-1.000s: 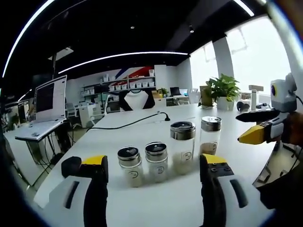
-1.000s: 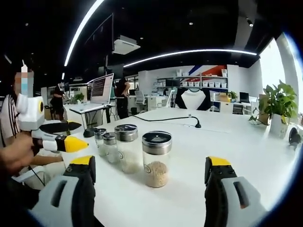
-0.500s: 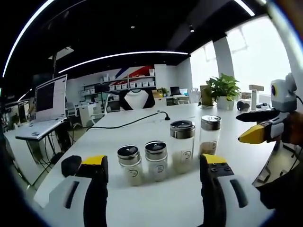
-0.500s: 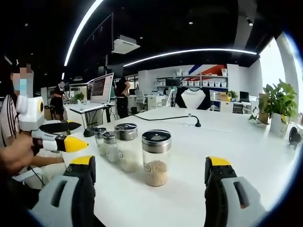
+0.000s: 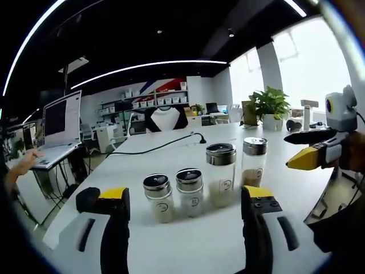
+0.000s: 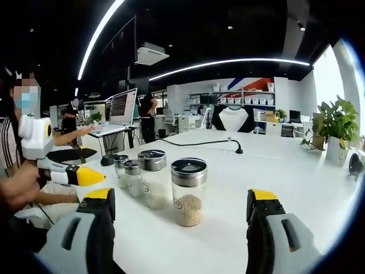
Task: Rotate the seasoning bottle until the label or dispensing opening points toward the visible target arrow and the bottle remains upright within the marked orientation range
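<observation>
- A long white table (image 5: 188, 240) is carrying everything, and it is standing in an open office — strip lights are running across a dark ceiling, and shelves are lining the far wall.
- A black cable (image 5: 154, 149) is trailing across the table behind the bottles, and a potted plant (image 5: 268, 108) is sitting by the bright windows.
- A monitor (image 6: 123, 106) is standing on a desk to one side, with people sitting and standing near it.
- Four seasoning bottles are standing upright in a row, all with dark shaker lids: two short ones and two taller ones.
- In the left gripper view the row is reading short bottle (image 5: 157, 197), second short bottle (image 5: 190, 191), tall bottle (image 5: 220, 174), end bottle (image 5: 253, 161) — each just beside the next.
- In the right gripper view the end bottle (image 6: 189, 191) is sitting nearest, partly filled with pale grains.
- The left gripper (image 5: 185, 211) is hovering in front of the row, jaws wide apart and holding nothing.
- The right gripper (image 6: 181, 212) is hanging before the end bottle, jaws likewise apart and not touching it.
</observation>
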### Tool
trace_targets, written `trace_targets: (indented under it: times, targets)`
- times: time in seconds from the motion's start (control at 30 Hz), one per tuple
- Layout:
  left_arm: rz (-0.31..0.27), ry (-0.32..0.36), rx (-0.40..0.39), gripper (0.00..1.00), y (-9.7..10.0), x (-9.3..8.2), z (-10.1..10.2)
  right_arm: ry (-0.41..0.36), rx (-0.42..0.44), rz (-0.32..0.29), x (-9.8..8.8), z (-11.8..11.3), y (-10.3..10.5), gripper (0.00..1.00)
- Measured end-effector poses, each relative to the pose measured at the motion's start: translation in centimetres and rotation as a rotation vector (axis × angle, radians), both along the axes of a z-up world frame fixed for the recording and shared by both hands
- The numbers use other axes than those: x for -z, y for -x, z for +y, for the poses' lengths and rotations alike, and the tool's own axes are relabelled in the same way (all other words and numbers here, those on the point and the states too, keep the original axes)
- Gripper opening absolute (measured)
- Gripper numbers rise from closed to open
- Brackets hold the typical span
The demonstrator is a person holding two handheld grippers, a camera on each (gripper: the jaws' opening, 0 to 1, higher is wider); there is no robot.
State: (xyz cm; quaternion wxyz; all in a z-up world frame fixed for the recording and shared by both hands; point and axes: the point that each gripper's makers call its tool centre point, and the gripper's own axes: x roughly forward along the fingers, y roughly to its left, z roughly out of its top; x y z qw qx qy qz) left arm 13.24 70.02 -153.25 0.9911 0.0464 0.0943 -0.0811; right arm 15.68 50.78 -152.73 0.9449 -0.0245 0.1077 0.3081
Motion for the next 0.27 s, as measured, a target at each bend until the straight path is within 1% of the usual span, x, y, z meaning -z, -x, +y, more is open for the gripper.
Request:
trace_targets:
  times: [0.27]
  targets:
    - [0.006,0.000,-0.001,0.85,0.16,0.11,-0.01,-0.005,-0.003,0.004,0.04,-0.03,0.18,0.97]
